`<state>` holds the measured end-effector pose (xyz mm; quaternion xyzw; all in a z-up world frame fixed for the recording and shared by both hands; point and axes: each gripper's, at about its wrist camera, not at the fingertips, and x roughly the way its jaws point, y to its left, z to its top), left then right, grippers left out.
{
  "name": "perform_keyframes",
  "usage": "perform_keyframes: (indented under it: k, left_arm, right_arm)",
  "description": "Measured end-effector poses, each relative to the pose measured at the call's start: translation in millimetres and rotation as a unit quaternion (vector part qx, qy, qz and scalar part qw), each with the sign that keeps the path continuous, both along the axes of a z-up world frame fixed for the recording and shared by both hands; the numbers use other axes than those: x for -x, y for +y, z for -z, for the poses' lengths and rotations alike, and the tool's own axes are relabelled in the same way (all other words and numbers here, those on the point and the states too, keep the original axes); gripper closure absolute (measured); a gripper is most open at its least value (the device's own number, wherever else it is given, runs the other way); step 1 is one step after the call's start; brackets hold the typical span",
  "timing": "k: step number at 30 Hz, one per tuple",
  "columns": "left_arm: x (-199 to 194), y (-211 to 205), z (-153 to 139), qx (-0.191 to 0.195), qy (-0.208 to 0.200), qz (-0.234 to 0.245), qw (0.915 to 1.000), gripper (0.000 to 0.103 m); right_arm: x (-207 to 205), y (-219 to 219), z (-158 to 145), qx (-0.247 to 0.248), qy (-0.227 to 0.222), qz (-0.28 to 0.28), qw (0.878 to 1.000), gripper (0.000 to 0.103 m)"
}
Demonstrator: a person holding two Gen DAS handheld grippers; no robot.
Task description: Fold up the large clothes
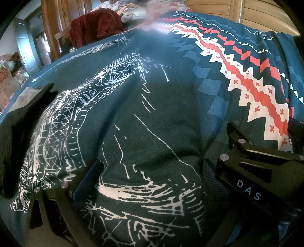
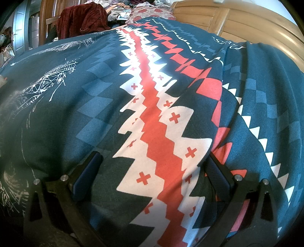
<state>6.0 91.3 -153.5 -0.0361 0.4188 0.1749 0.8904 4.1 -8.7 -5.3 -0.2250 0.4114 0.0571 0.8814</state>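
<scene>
A large dark teal garment [image 1: 171, 114] lies spread across a bed and fills both views. It carries a white line print [image 1: 79, 106] and a red and white zigzag band [image 2: 157, 121]. My left gripper [image 1: 151, 163] is open, its fingers wide apart just over the white print. My right gripper [image 2: 153, 154] is open too, straddling the zigzag band, with cloth lying between its fingers [image 2: 216, 171]. The right gripper's black housing [image 1: 252, 165] shows close beside the left one. A lengthwise fold [image 2: 222, 79] runs along the garment to the right of the band.
A maroon garment [image 2: 81, 19] hangs over a chair at the far side. Beside it is a pile of mixed clothes [image 2: 133, 7]. A wooden headboard [image 2: 247, 20] curves along the right. A black object [image 1: 11, 142] lies at the left edge, and a door [image 1: 24, 43] and boxes [image 1: 7, 83] stand farther left.
</scene>
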Motion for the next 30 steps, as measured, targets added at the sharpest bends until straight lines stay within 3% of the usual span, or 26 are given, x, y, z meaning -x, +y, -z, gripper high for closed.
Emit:
perform_keyframes:
  k: [30]
  left_arm:
    - [0.4,2.4,-0.1,0.004,-0.003,0.005,1.0000,0.000]
  right_arm:
    - [1.6,-0.5,-0.7,-0.001,0.002,0.002,1.000,0.000]
